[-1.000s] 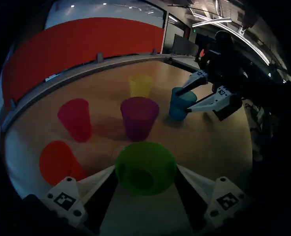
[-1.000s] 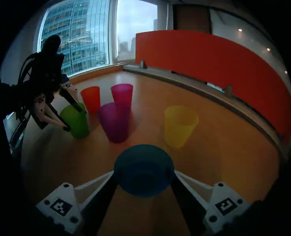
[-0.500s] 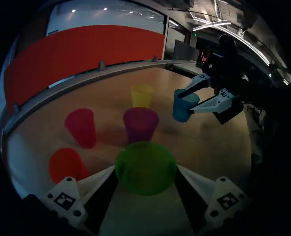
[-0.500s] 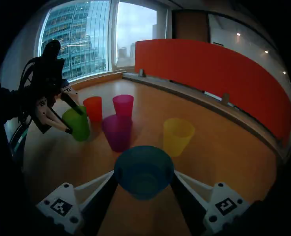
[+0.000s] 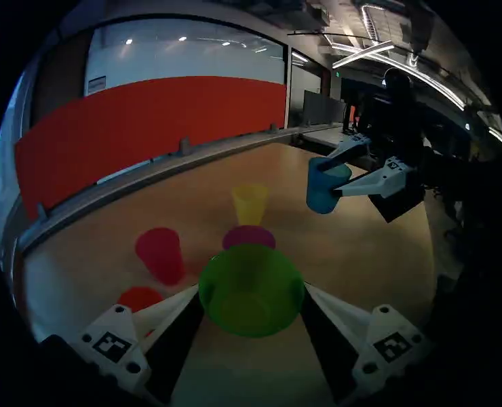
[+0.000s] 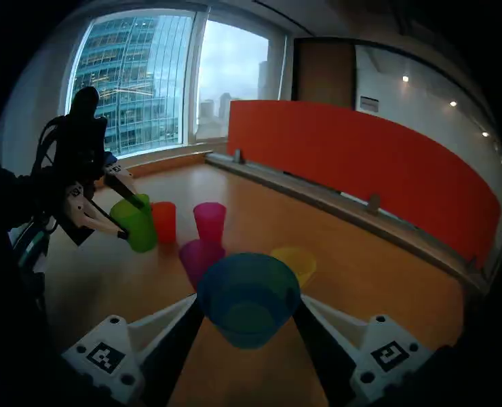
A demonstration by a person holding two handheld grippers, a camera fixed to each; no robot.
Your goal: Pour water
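My left gripper [image 5: 252, 305] is shut on a green cup [image 5: 252, 290], held upright above the wooden table [image 5: 359, 237]. The same green cup [image 6: 135, 222] and left gripper [image 6: 130, 217] appear at the left of the right gripper view. My right gripper [image 6: 248, 308] is shut on a blue cup [image 6: 248, 297], also raised and upright. In the left gripper view that blue cup [image 5: 325, 184] hangs at the upper right in the right gripper [image 5: 334, 180]. Below on the table stand a purple cup [image 5: 249, 237], a yellow cup [image 5: 249, 203], a pink cup [image 5: 161, 254] and an orange cup [image 5: 140, 299].
A red partition [image 5: 149, 129] runs along the table's far edge with a grey rail [image 5: 149, 173]. Tall windows [image 6: 136, 88] stand behind the left gripper. The person's dark arms [image 6: 20, 197] hold both grippers at the table's sides.
Both grippers have lifted their cups off the table, rising steadily. The standing cups now look smaller and lower in both views.
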